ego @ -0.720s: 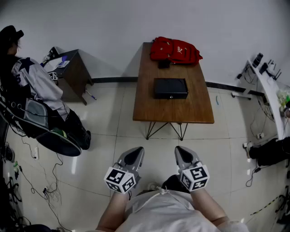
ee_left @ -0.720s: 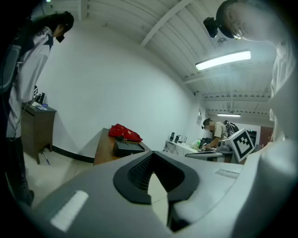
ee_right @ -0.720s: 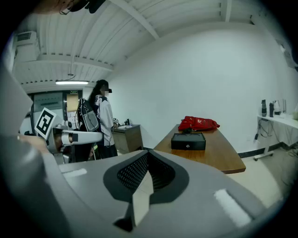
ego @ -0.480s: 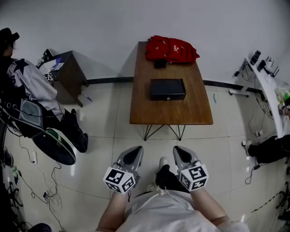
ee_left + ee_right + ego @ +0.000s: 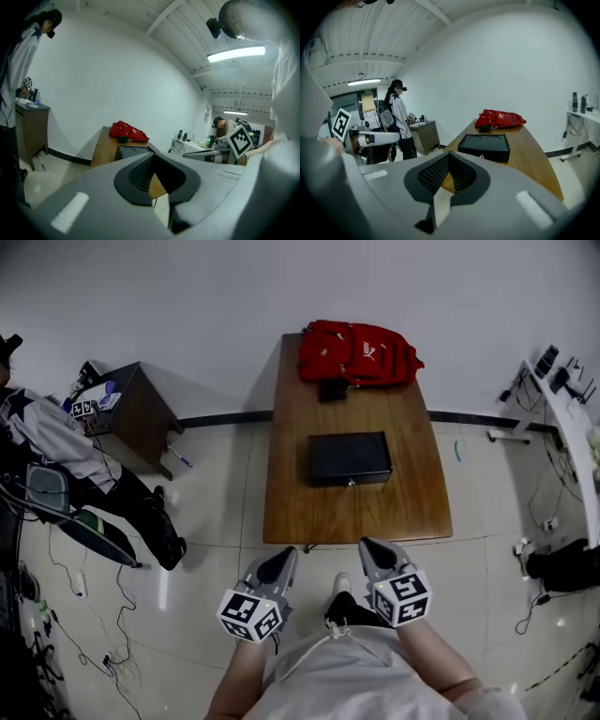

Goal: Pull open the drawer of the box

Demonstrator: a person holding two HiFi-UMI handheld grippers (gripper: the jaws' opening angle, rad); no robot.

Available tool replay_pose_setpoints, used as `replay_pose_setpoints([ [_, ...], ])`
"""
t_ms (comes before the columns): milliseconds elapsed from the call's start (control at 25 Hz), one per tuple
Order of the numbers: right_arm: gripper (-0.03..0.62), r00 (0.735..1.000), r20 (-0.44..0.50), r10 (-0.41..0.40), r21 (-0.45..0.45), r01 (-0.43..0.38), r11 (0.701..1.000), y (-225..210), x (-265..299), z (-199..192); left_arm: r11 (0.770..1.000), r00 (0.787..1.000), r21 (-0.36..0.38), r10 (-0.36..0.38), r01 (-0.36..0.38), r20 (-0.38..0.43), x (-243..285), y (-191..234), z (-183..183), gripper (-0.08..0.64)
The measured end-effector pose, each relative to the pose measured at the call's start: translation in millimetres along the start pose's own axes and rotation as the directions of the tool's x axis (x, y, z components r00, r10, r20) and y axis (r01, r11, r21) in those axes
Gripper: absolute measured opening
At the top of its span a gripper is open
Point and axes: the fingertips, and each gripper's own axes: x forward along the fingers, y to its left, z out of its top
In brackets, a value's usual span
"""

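A black box [image 5: 349,457] lies flat in the middle of the wooden table [image 5: 300,512], with a small knob [image 5: 351,482] on its near face, which looks closed. Behind it rests a red backpack [image 5: 358,352]. My left gripper [image 5: 281,557] and right gripper [image 5: 373,549] hover side by side at the table's near edge, short of the box, both shut and empty. The left gripper view shows the box [image 5: 133,151] past the left gripper [image 5: 152,157]. In the right gripper view the box [image 5: 484,145] and knob [image 5: 482,156] lie ahead of the right gripper [image 5: 447,157].
A person [image 5: 56,456] stands at the left beside a dark cabinet [image 5: 131,404]. Cables [image 5: 103,634] trail over the tiled floor at lower left. A white desk [image 5: 567,418] with gear lines the right wall. Another person [image 5: 229,126] shows in the left gripper view.
I have stepped forward: the table and box now sit nearer, with both grippers at the table's front edge. The grippers stay shut and side by side. The person at left has shifted slightly.
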Motion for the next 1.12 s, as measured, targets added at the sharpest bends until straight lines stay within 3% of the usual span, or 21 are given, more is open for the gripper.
replay_pose_setpoints([
  [280, 0.006, 1.000, -0.010, 0.026, -0.021, -0.026, 0.999, -73.5, 74.6, 54.9, 0.998, 1.000, 0.056, -0.005, 0.005, -0.002, 100.2, 33.4, 42.4, 0.006],
  [560, 0.006, 0.999, -0.028, 0.032, -0.021, -0.032, 0.999, -108.5, 110.0, 73.6, 0.999, 1.000, 0.054, 0.005, -0.005, -0.014, 150.1, 54.4, 50.1, 0.005],
  [840, 0.006, 0.989, -0.146, 0.014, 0.030, -0.010, 1.000, -111.5, 129.8, 43.1, 1.000, 0.999, 0.002, 0.002, -0.002, -0.054, 156.2, 73.8, 44.8, 0.006],
  [1120, 0.006, 0.953, -0.302, -0.024, 0.105, 0.058, 0.993, -106.8, 153.7, -5.6, 0.999, 0.991, -0.032, -0.027, 0.023, -0.132, 167.4, 103.6, 25.0, 0.006],
])
